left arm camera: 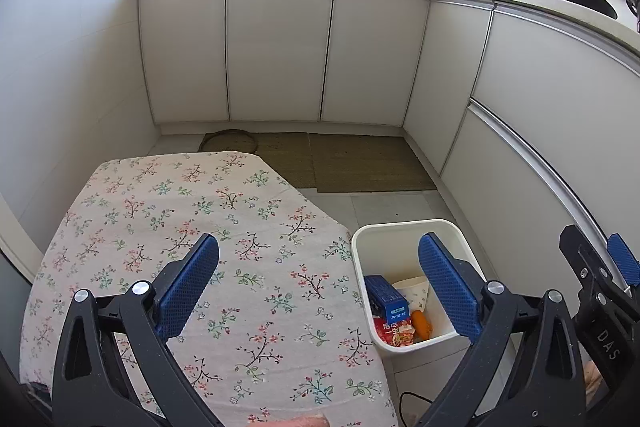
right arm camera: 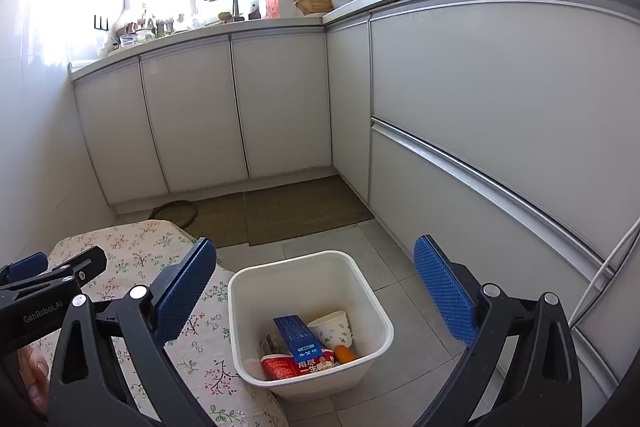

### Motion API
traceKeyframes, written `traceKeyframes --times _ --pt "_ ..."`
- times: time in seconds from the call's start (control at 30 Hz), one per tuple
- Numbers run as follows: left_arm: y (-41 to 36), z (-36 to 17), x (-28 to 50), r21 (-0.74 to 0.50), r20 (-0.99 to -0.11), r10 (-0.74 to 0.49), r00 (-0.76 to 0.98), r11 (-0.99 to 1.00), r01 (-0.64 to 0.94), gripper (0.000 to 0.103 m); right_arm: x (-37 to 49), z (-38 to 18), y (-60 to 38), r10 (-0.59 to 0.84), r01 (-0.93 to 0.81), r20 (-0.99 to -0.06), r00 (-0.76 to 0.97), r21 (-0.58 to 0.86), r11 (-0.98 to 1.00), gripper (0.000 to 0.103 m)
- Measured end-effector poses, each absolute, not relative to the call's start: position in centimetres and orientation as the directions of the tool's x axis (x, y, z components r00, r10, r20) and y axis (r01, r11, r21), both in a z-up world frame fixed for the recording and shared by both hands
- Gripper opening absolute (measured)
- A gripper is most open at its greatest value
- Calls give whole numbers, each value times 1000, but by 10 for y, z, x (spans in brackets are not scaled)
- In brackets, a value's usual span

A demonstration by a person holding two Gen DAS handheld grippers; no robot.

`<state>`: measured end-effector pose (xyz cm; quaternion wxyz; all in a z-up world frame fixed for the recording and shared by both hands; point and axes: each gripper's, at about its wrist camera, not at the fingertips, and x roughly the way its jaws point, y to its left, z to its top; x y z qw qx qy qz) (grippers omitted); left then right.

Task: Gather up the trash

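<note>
1. The left gripper point(left arm camera: 318, 279) and the right gripper point(right arm camera: 314, 283) both have their blue fingers spread wide, holding nothing.
2. The white bin point(right arm camera: 256, 285) stands on the floor beside the floral-covered table point(left arm camera: 160, 211).
3. Inside it lie a blue box point(right arm camera: 298, 337), a paper cup point(right arm camera: 334, 327) and a red packet point(right arm camera: 294, 367).

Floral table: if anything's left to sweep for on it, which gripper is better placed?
Left, tentatively. The left gripper hangs open over the floral table, while the right gripper is open above the white bin, off the table's edge. No trash shows on the cloth.
</note>
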<state>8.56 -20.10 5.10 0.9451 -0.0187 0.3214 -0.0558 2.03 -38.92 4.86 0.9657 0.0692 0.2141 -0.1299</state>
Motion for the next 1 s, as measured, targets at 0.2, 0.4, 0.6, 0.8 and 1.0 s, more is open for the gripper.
traceKeyframes --times 0.2,0.4,0.6,0.8,1.0 --pt "-202 51 84 -68 -601 -116 791 993 94 96 20 48 -390 -221 280 -432 874 78 957 96" --pt "-203 51 84 -61 -599 -114 793 993 96 95 21 48 -389 -224 285 -437 871 77 956 96" --pt "-203 52 83 -49 -593 -113 797 993 104 90 23 46 -387 -229 290 -444 866 75 954 96" --pt "-205 51 81 -48 -585 -136 800 990 133 81 24 45 -386 -228 293 -452 862 79 953 96" --pt "-204 49 82 -56 -588 -149 795 988 145 76 25 45 -384 -230 296 -457 859 79 952 96"
